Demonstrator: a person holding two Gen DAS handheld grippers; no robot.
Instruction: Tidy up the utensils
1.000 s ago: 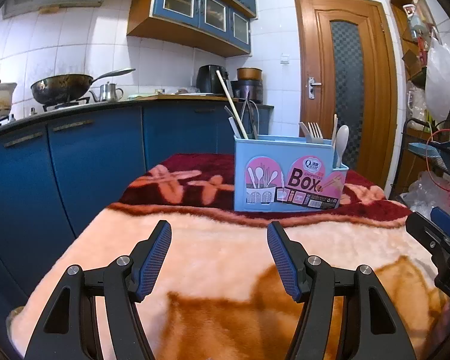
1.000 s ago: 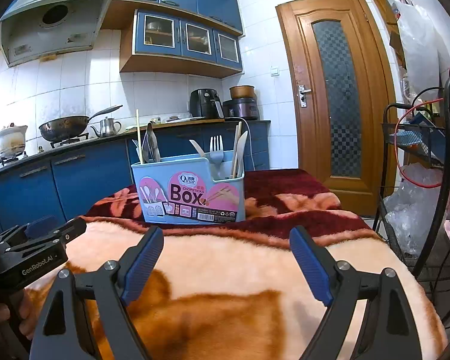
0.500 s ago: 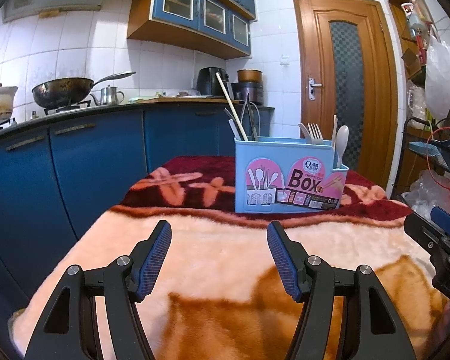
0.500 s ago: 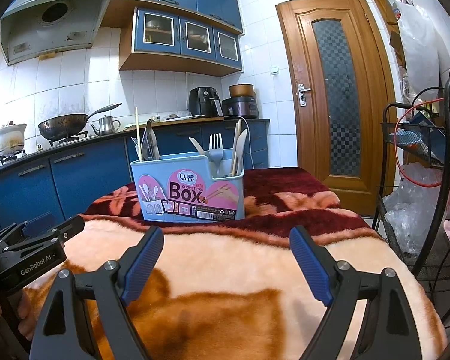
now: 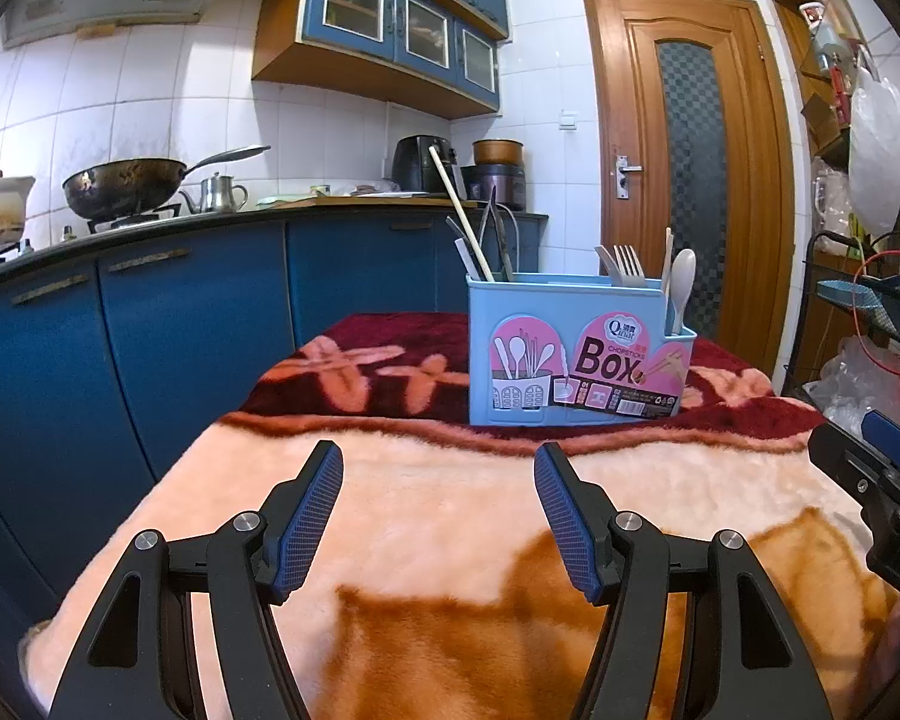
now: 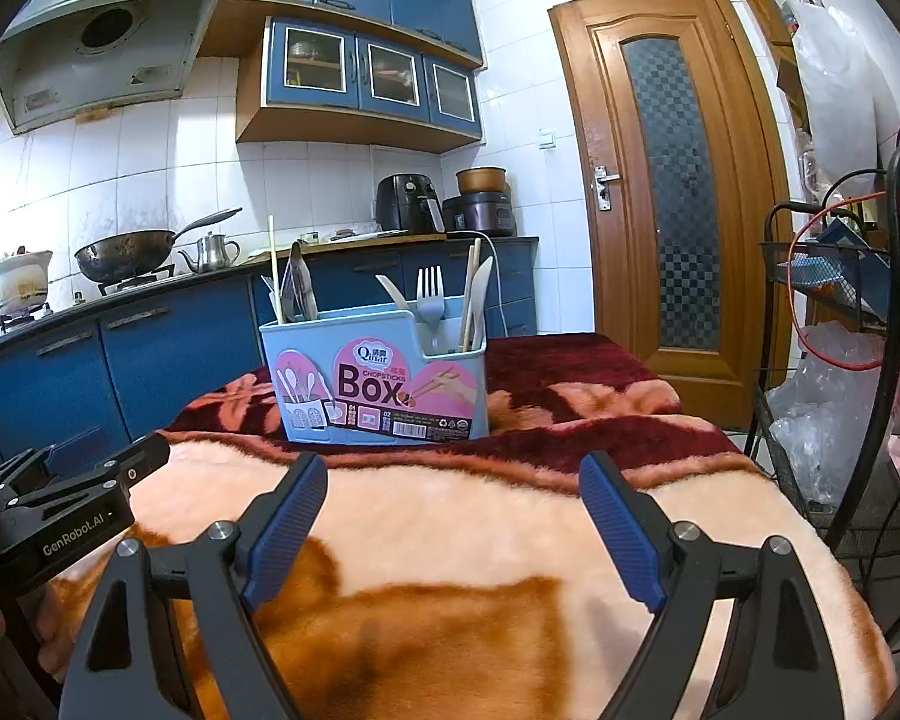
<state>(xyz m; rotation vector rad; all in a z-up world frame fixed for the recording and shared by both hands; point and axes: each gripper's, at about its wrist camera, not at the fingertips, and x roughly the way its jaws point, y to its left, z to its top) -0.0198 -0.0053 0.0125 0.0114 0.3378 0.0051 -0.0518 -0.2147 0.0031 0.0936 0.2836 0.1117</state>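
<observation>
A light blue utensil box (image 5: 576,354) labelled "Box" stands on the dark red far part of the blanket-covered table; it also shows in the right wrist view (image 6: 378,378). A chopstick (image 5: 461,222) and dark utensils stand in its left compartment. A fork (image 5: 628,264), a spoon (image 5: 682,282) and a wooden stick stand in its right compartment. My left gripper (image 5: 438,480) is open and empty over the peach blanket, well short of the box. My right gripper (image 6: 453,480) is open and empty, also short of the box.
The blanket (image 5: 450,516) covers the table. Blue kitchen cabinets (image 5: 180,312) with a wok (image 5: 126,186) and kettle run along the left. A wooden door (image 5: 690,168) is behind. A wire rack (image 6: 858,372) with bags stands at the right.
Both views have shifted slightly; the box sits a little lower in the frames. Both grippers stay open and empty.
</observation>
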